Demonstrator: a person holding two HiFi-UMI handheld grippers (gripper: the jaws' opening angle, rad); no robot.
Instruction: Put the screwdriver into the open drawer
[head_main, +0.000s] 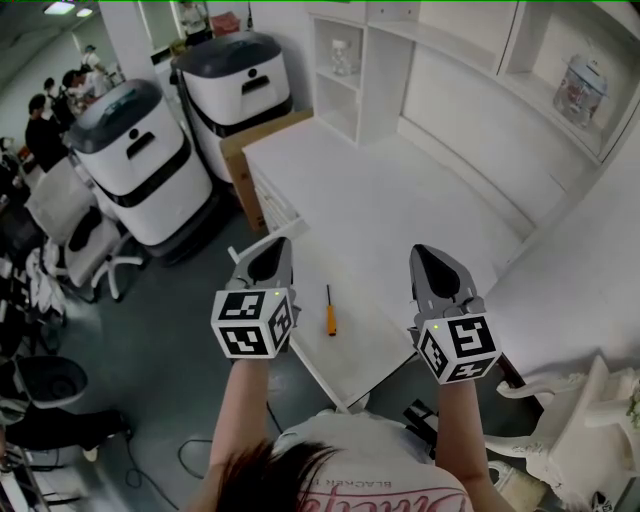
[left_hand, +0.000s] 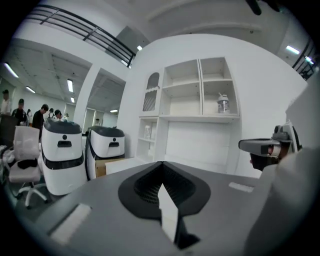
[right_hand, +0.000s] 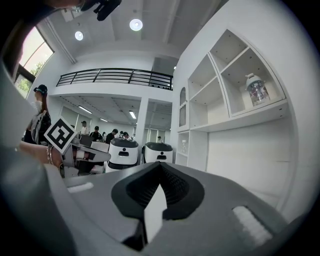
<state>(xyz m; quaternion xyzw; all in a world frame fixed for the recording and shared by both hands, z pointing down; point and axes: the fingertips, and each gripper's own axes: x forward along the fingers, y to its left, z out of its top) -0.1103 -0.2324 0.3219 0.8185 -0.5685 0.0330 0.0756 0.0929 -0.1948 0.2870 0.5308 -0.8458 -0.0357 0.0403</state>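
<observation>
The screwdriver (head_main: 330, 312), with an orange handle and a thin dark shaft, lies flat on a white pulled-out surface with a raised rim (head_main: 300, 360). This looks like the open drawer jutting from the desk toward me. Both grippers are held up above it, pointing roughly level. My left gripper (head_main: 278, 246) is left of the screwdriver and my right gripper (head_main: 428, 252) is right of it. In the left gripper view the left gripper's (left_hand: 162, 166) jaws meet with nothing between them. The right gripper view shows the same for the right gripper (right_hand: 159, 166).
A white desk (head_main: 400, 190) runs back to wall shelves (head_main: 345, 80) holding jars. Two white-and-black rounded machines (head_main: 140, 160) stand on the grey floor at left, beside a cardboard box (head_main: 245, 150) and office chairs. A white ornate chair (head_main: 575, 420) stands at right. People are far left.
</observation>
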